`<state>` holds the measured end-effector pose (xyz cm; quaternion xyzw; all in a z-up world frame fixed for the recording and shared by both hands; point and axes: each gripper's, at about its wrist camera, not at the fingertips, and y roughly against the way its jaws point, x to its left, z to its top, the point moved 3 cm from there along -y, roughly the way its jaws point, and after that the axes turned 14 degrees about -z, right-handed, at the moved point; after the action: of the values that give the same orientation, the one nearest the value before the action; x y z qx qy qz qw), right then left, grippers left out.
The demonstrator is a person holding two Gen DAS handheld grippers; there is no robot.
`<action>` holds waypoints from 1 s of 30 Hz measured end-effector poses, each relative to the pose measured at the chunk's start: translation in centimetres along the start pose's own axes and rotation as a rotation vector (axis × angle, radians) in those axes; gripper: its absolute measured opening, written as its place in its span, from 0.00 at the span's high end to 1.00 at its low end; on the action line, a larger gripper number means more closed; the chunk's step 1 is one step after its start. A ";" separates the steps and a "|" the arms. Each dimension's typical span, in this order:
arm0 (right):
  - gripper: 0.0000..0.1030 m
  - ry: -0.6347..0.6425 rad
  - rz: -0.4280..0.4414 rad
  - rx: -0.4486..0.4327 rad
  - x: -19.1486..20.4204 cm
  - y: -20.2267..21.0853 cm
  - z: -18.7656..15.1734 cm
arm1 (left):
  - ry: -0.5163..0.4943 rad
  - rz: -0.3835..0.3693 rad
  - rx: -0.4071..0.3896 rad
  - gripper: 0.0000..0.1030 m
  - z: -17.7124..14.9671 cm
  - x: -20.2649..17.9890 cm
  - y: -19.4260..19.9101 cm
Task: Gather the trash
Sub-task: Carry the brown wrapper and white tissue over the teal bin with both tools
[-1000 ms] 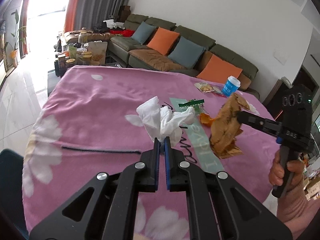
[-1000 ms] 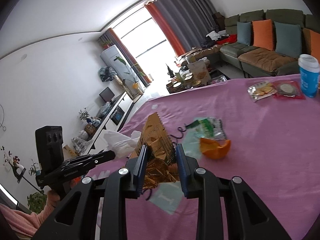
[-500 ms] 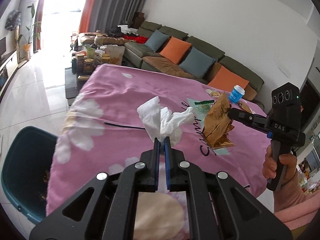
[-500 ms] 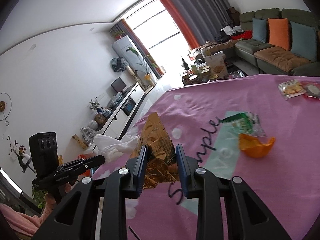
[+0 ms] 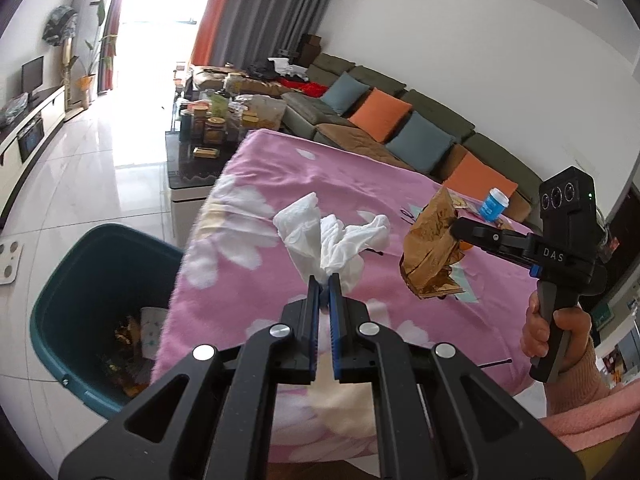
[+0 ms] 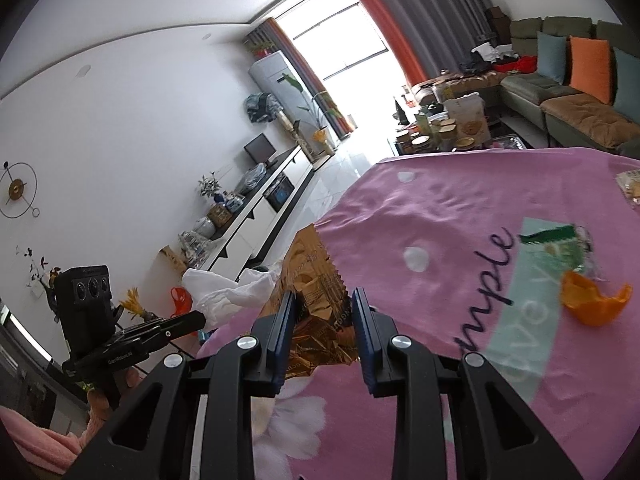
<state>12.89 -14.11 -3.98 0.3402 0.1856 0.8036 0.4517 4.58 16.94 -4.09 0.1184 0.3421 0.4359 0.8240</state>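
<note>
My left gripper (image 5: 324, 278) is shut on a crumpled white tissue (image 5: 328, 236) and holds it above the left edge of the pink-covered table (image 5: 320, 176). My right gripper (image 6: 323, 296) is shut on a crinkled gold snack wrapper (image 6: 316, 280), lifted above the table; the wrapper also shows in the left wrist view (image 5: 432, 248). A teal trash bin (image 5: 80, 280) with some rubbish inside stands on the floor, left of the table and below the tissue. The left gripper and tissue (image 6: 224, 292) show at the left of the right wrist view.
An orange peel (image 6: 592, 300) and a green-and-white packet (image 6: 560, 244) lie on the table. A blue cup (image 5: 494, 204) stands at the far edge. A cluttered coffee table (image 5: 208, 132), a sofa (image 5: 400, 128) and white tiled floor surround the table.
Both grippers have moved left toward the table's edge with their trash still held. The teal bin has come fully into the left wrist view.
</note>
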 end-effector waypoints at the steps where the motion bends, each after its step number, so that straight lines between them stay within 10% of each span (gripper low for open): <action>1: 0.74 0.007 0.004 0.002 0.4 -0.2 0.1 | 0.006 0.006 -0.006 0.95 -0.1 0.2 0.4; 30: 0.74 0.159 0.110 0.082 10.8 -6.8 1.4 | 0.155 0.198 -0.125 0.95 -2.0 7.5 8.3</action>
<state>14.05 -1.41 -3.07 0.3034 0.2347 0.8433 0.3765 0.83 27.59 -4.94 0.0658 0.3637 0.5434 0.7537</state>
